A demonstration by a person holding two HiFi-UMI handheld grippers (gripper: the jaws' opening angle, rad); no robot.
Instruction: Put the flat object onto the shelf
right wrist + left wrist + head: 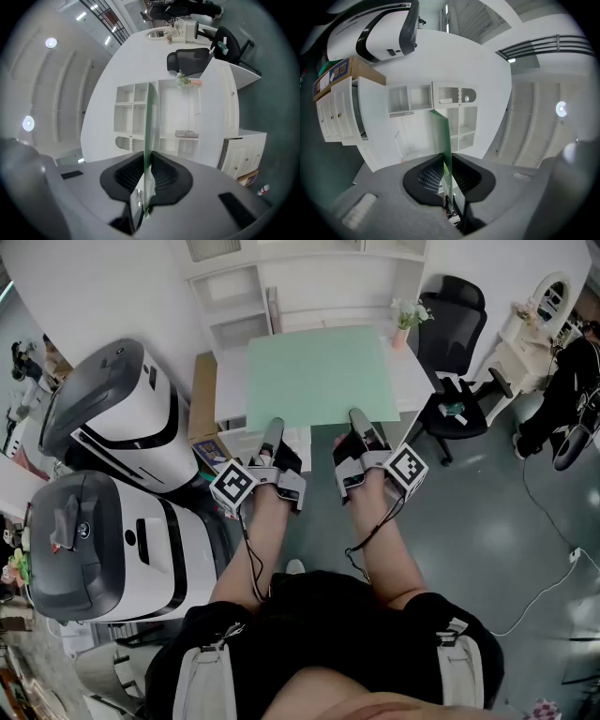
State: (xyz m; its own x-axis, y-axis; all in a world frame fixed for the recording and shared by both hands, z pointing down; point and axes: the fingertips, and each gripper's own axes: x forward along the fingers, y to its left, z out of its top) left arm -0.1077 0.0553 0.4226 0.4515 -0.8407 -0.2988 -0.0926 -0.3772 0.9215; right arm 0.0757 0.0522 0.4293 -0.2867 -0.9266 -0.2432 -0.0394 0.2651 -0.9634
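Note:
A thin pale-green flat board (pixel 317 376) is held level above a white desk (pixel 230 381), in front of a white shelf unit (pixel 300 287). My left gripper (pixel 272 427) is shut on the board's near edge towards its left side. My right gripper (pixel 357 418) is shut on the same edge towards the right. In the left gripper view the board (pixel 443 140) shows edge-on, pinched between the black pads of the left gripper (pixel 446 176), with the shelf unit (pixel 440 112) beyond. The right gripper view shows the board (pixel 150 126) clamped the same way in the right gripper (pixel 146 176), facing the shelf unit (pixel 159 117).
Two large white-and-grey machines (pixel 122 418) (pixel 103 549) stand close on the left. A cardboard box (pixel 204 395) leans beside the desk. A small flower vase (pixel 405 324) sits at the desk's far right corner. A black office chair (pixel 459 334) and a white vanity (pixel 534 324) stand at the right.

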